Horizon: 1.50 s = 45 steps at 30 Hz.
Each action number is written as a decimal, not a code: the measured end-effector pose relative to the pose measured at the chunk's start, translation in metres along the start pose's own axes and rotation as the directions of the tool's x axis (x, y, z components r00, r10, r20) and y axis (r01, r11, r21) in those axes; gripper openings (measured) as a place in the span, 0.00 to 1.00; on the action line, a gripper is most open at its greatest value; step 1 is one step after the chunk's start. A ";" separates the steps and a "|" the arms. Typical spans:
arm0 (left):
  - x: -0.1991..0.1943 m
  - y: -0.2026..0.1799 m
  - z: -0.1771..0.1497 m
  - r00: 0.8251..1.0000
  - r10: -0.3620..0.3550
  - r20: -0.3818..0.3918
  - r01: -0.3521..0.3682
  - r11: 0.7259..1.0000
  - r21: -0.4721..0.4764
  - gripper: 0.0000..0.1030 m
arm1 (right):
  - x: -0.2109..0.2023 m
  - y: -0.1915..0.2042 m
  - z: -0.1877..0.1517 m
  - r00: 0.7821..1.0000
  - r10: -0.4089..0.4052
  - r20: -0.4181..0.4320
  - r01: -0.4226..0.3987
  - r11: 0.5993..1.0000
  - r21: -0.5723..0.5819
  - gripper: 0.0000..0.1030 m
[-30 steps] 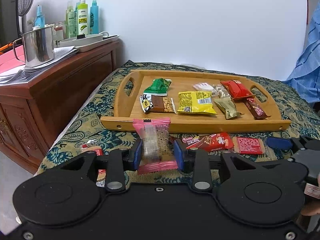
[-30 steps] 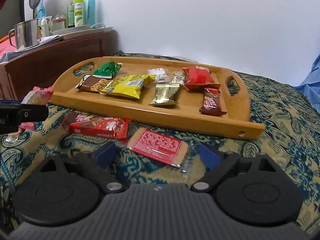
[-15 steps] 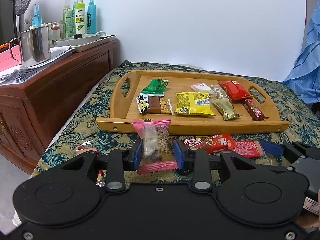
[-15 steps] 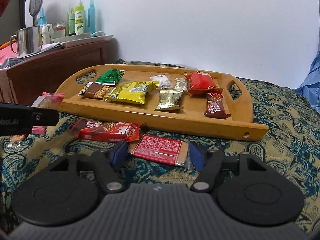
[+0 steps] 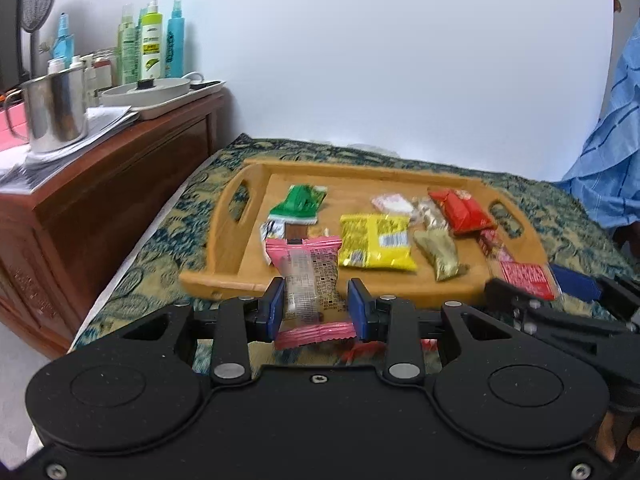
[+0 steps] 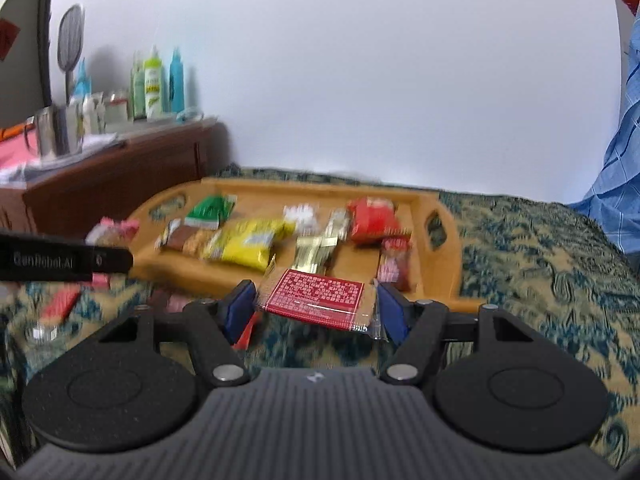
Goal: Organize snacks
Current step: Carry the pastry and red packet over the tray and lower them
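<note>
**Two more packets lifted, a few left on the bedspread**

Left wrist view: The wooden tray (image 5: 236,276) lies on the patterned bedspread (image 5: 160,248) and already carries most of the snacks: a green packet (image 5: 302,200) at about 11 o'clock of the tray floor, a yellow bag (image 5: 376,246) near the middle, a gold packet (image 5: 438,254) and a red bag (image 5: 460,210) toward 2 o'clock. By my reading the sorting is well along. The left gripper (image 5: 316,312) is narrowed onto a pink packet (image 5: 310,280), its blue pads pressing both sides; the packet stands upright between them, in front of the tray's near rim and clear of the cloth. At 3 o'clock the right gripper (image 5: 536,284) shows with a red cracker packet (image 5: 526,278) in it.

Right wrist view: The right gripper (image 6: 314,310) has just been closing, and its jaws stand at a middling width, pinching the red cracker packet (image 6: 320,298) by its clear end seals. The packet lies flat between the pads, raised off the bedspread (image 6: 520,280), just short of the tray (image 6: 444,280). At 9 o'clock another red packet (image 6: 60,304) lies on the cloth, blurred, so at least that one remains, besides setting down the two now held.
</note>
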<state>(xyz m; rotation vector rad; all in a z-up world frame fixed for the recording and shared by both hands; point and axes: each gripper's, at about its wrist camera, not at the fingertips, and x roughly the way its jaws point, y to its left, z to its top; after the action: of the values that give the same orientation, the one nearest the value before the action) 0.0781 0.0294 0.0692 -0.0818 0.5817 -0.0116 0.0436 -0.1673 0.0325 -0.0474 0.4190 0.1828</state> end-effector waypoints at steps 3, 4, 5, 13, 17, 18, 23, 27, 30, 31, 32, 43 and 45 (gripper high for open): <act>0.008 -0.003 0.018 1.000 -0.026 -0.002 0.026 1.000 -0.013 0.31 | 0.009 -0.009 0.022 1.000 0.010 0.024 -0.011 1.000 0.028 0.66; 0.011 -0.004 0.024 0.999 -0.033 -0.001 0.033 0.999 -0.015 0.31 | 0.012 -0.012 0.028 0.999 0.018 0.027 -0.019 0.999 0.039 0.66; 0.015 -0.006 0.030 0.999 -0.038 -0.001 0.038 0.999 -0.015 0.31 | 0.016 -0.016 0.035 0.999 0.025 0.031 -0.027 0.998 0.053 0.66; 0.059 -0.014 0.075 0.997 -0.078 -0.018 0.077 0.996 -0.032 0.31 | 0.071 -0.057 0.083 0.999 0.049 0.009 -0.050 0.985 0.163 0.66; 0.089 -0.014 0.093 0.995 -0.094 -0.041 0.091 0.994 -0.064 0.31 | 0.102 -0.077 0.095 0.998 0.067 -0.021 -0.061 0.975 0.215 0.66; 0.097 -0.015 0.097 0.994 -0.099 -0.048 0.096 0.993 -0.064 0.31 | 0.110 -0.080 0.097 0.997 0.074 -0.031 -0.065 0.973 0.222 0.66; 0.133 -0.022 0.106 0.991 -0.103 -0.081 0.098 0.993 -0.064 0.31 | 0.150 -0.093 0.104 0.992 0.096 -0.076 -0.077 0.971 0.225 0.66; 0.159 -0.025 0.105 0.989 -0.096 -0.110 0.089 0.994 -0.068 0.31 | 0.178 -0.098 0.103 0.986 0.119 -0.118 -0.088 0.967 0.239 0.66; 0.176 -0.027 0.102 0.988 -0.079 -0.133 0.072 0.996 -0.057 0.31 | 0.196 -0.099 0.101 0.982 0.116 -0.149 -0.080 0.970 0.229 0.66; 0.179 -0.027 0.100 0.987 -0.077 -0.138 0.070 0.996 -0.055 0.31 | 0.201 -0.100 0.100 0.980 0.115 -0.161 -0.077 0.972 0.223 0.66; 0.182 -0.027 0.098 0.987 -0.076 -0.144 0.069 0.996 -0.053 0.31 | 0.205 -0.099 0.099 0.979 0.113 -0.169 -0.075 0.974 0.214 0.66; 0.204 -0.031 0.087 0.983 -0.048 -0.178 0.045 0.999 -0.022 0.31 | 0.223 -0.100 0.092 0.971 0.111 -0.213 -0.068 0.978 0.199 0.66; 0.206 -0.031 0.086 0.983 -0.045 -0.180 0.042 0.999 -0.020 0.31 | 0.225 -0.101 0.091 0.969 0.110 -0.222 -0.065 0.977 0.202 0.67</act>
<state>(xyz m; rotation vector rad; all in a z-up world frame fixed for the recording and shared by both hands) 0.2978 -0.0027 0.0304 -0.1096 0.7613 -0.0572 0.3005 -0.2213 0.0250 0.1431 0.6714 0.2239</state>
